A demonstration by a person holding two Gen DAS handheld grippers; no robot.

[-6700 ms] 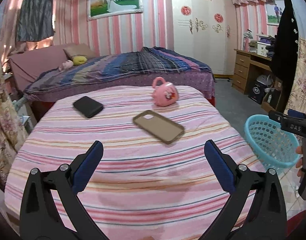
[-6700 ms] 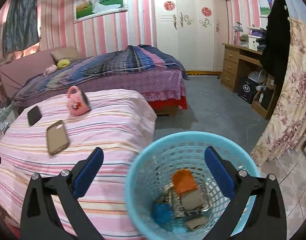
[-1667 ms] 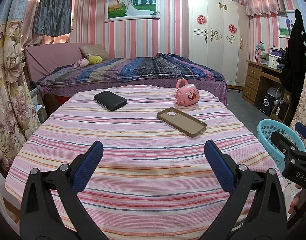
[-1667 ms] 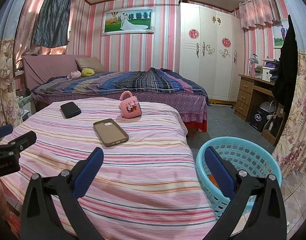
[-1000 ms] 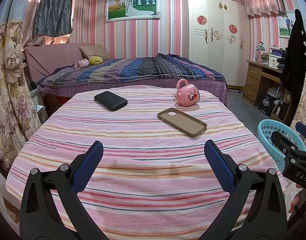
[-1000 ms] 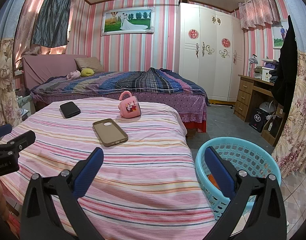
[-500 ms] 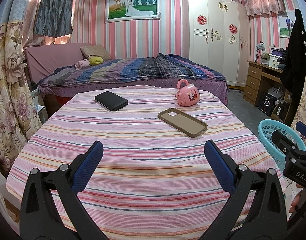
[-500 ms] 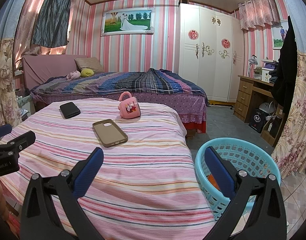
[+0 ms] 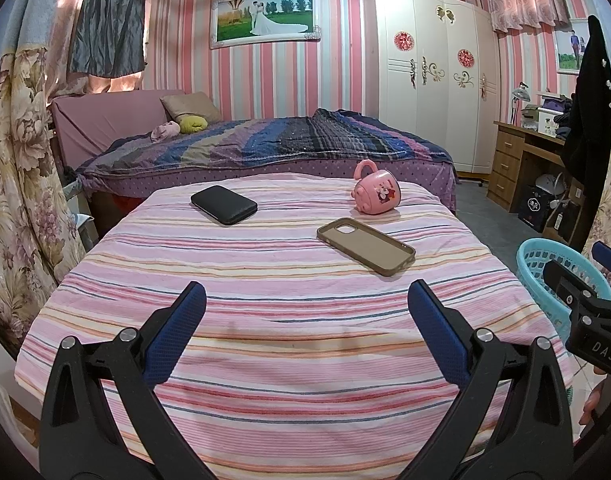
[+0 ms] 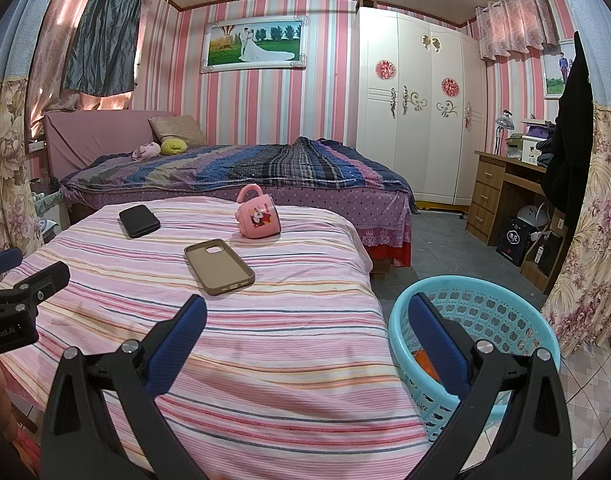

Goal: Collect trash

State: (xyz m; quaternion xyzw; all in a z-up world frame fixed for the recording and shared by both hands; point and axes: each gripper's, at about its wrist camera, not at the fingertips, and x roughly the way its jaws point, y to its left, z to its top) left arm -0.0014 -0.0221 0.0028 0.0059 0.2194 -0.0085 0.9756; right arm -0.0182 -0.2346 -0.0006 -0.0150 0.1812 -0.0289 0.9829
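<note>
Two grippers, left gripper (image 9: pixel 305 322) and right gripper (image 10: pixel 307 324) (lettered "DAS"), hover with jaws released over the striped bed (image 9: pixel 265 280); phone case (image 9: pixel 365 245), pink mug (image 9: pixel 376 193), blue basket (image 10: pixel 505 292) nearby.

Pink striped cloth-covered surface (image 9: pixel 289 320): directly ahead of the tool.
Black rectangular phone (image 9: pixel 224 204): flat on the surface, far left ahead of the tool.
Tan rubber phone case (image 9: pixel 365 245): open side up, ahead and to the right, apart from the phone.
Pink plastic cartoon mug (image 9: pixel 375 195): on its side, beyond the case.
Bed with dark striped blanket (image 9: pixel 265 146): behind the surface.
White wardrobe (image 9: pixel 433 72): far right.
Wooden desk (image 9: pixel 521 164): right of the wardrobe.
</note>
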